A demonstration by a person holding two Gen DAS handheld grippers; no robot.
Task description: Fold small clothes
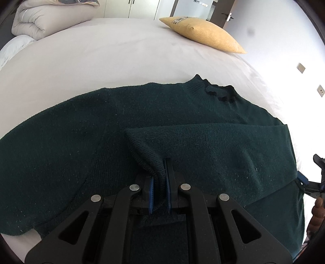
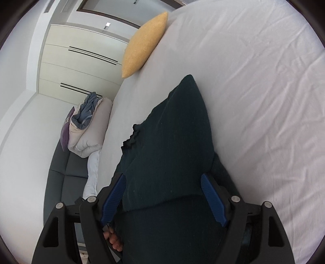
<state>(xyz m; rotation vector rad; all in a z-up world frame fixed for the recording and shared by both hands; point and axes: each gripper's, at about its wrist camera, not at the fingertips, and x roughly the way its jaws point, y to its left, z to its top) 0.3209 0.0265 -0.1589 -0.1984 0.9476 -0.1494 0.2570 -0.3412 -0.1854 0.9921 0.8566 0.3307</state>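
Note:
A dark green knit sweater (image 1: 81,126) lies flat on the white bed (image 1: 101,50), collar (image 1: 219,91) toward the far right. One sleeve (image 1: 213,142) is folded across the body. My left gripper (image 1: 160,172) is shut on the sleeve's cuff (image 1: 146,154), just above the sweater. My right gripper (image 2: 162,182) is open, its blue pads (image 2: 211,197) spread on either side of the sweater's (image 2: 172,142) edge; whether they touch it is unclear. The right gripper also shows at the right edge of the left wrist view (image 1: 312,182).
A yellow cushion (image 1: 203,32) lies at the far side of the bed. A folded beige duvet (image 1: 48,18) sits at the far left corner, also seen in the right wrist view (image 2: 89,126). A grey sofa (image 2: 67,174) and white wardrobes (image 2: 81,61) stand beyond the bed.

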